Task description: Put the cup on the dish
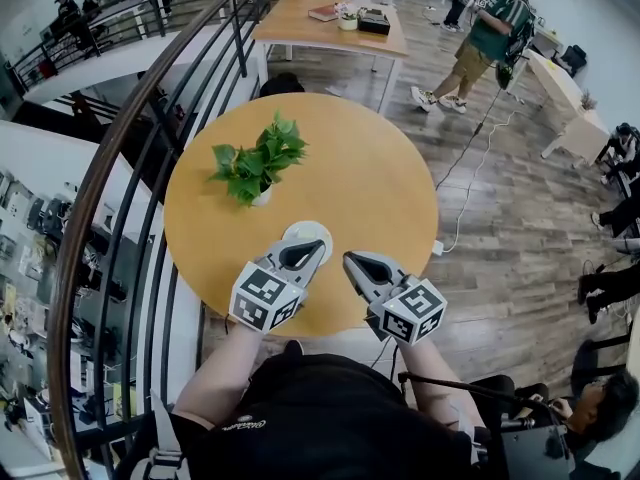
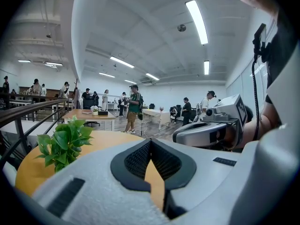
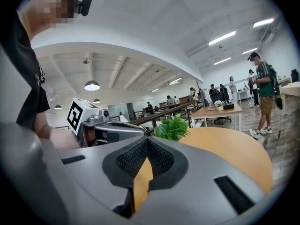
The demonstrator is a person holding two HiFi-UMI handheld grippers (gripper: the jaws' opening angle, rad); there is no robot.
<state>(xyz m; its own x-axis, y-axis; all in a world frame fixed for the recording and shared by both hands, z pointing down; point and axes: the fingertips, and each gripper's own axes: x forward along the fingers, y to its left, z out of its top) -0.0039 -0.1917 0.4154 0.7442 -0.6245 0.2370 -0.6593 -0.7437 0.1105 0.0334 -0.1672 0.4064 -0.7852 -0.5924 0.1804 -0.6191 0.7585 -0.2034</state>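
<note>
A white round dish [image 1: 308, 233] lies on the round wooden table [image 1: 370, 178], just in front of the potted plant. My left gripper [image 1: 303, 252] hovers over the dish's near edge and hides part of it; its jaws are shut and empty, the pads [image 2: 140, 158] meeting with only tabletop behind them. I cannot make out a cup in any view. My right gripper [image 1: 353, 261] is beside the left, just right of the dish, also shut with nothing between its pads [image 3: 159, 157]. In each gripper view the other gripper shows alongside: right gripper [image 2: 206, 132], left gripper [image 3: 108, 130].
A small green plant in a white pot [image 1: 258, 160] stands left of the table's centre, behind the dish. A curved black railing [image 1: 150, 138] runs along the table's left side. A cable [image 1: 470, 178] crosses the wooden floor on the right. People stand farther back.
</note>
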